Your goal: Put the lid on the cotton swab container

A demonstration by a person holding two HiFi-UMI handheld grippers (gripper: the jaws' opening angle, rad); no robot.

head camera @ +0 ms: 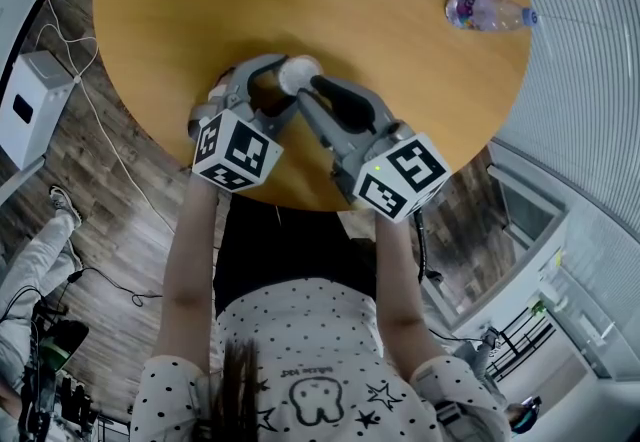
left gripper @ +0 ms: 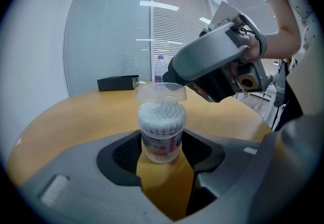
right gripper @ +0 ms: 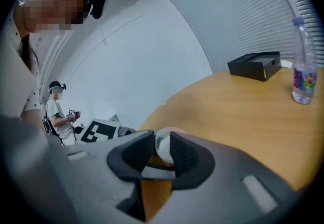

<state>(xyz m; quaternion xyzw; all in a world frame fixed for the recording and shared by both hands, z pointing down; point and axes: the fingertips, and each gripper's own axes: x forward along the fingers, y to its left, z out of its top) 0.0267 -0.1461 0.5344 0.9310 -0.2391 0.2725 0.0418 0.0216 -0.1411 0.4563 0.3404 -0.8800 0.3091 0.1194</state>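
Observation:
The cotton swab container (left gripper: 161, 134), a clear tub packed with white swabs and a pink label, stands upright on the round wooden table (head camera: 400, 20). My left gripper (left gripper: 162, 148) is shut on its lower half, a pad on each side. Just above the swab tips is the clear lid (left gripper: 161, 92), and I cannot tell if it touches them. My right gripper (right gripper: 163, 150) is shut on the lid (right gripper: 165, 142) and reaches in from the right as a grey body (left gripper: 217, 66). In the head view both grippers (head camera: 283, 82) (head camera: 314, 86) meet at the container (head camera: 299, 72) near the table's front edge.
A water bottle (head camera: 488, 13) lies at the table's far right and shows again in the right gripper view (right gripper: 304, 78). A black box (left gripper: 117, 82) sits at the far side. Another person (right gripper: 58, 111) stands beyond the table. A white box (head camera: 30, 105) stands on the floor at left.

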